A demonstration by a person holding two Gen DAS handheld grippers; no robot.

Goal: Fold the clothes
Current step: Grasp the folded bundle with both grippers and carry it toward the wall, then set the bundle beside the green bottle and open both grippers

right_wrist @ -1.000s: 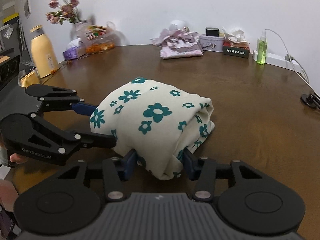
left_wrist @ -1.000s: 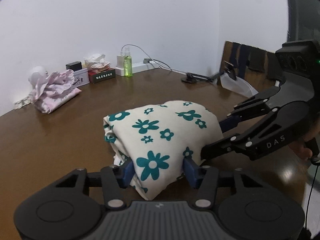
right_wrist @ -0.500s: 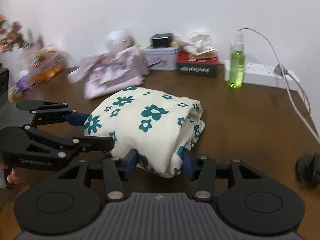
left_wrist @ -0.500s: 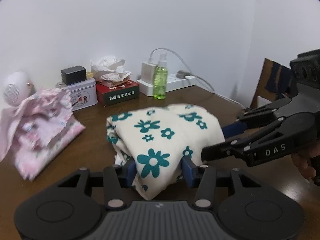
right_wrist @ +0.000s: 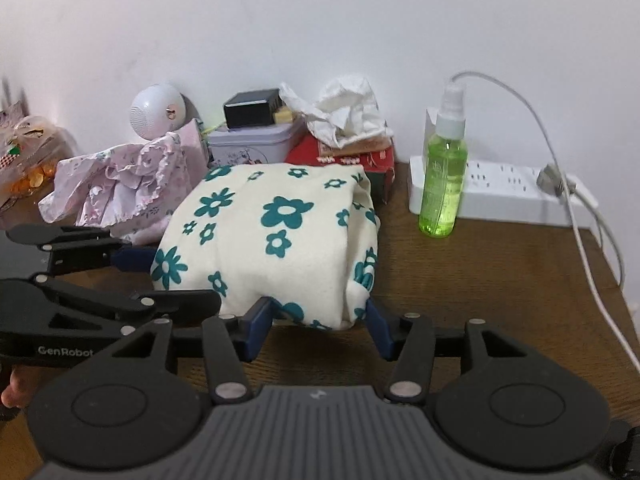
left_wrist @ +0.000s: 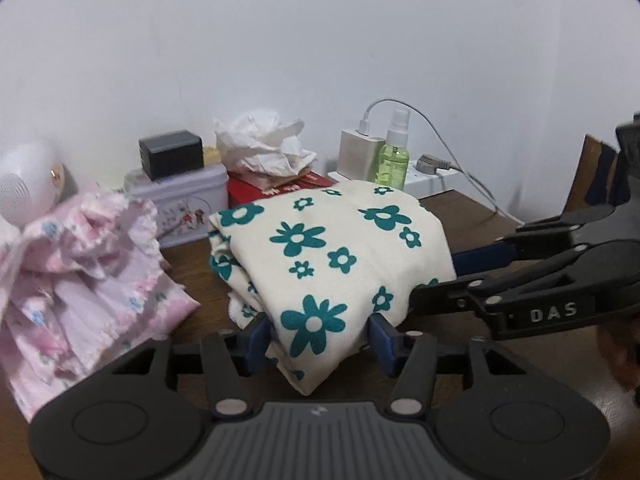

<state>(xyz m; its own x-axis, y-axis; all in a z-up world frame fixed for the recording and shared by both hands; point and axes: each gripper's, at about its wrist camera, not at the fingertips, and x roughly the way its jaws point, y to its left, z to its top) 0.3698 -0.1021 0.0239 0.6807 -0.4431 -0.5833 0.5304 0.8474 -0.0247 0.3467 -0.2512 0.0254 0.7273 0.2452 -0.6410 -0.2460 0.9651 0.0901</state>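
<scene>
Lighting is soft, even and moderately bright in both wrist views, with no visible source; the white wall (left_wrist: 280,60) shades towards grey at the rounded fisheye corners, which go black. Shadows are faint: a soft one lies under the folded floral cloth (right_wrist: 272,240) on the wooden table (right_wrist: 500,280), and no glare shows. Straight lines bow towards the edges, fine detail is slightly soft, and the black box (left_wrist: 171,154) looks mildly blurred.

Folded floral garment (left_wrist: 332,264) carried beside pink clothes (left_wrist: 80,280).
</scene>
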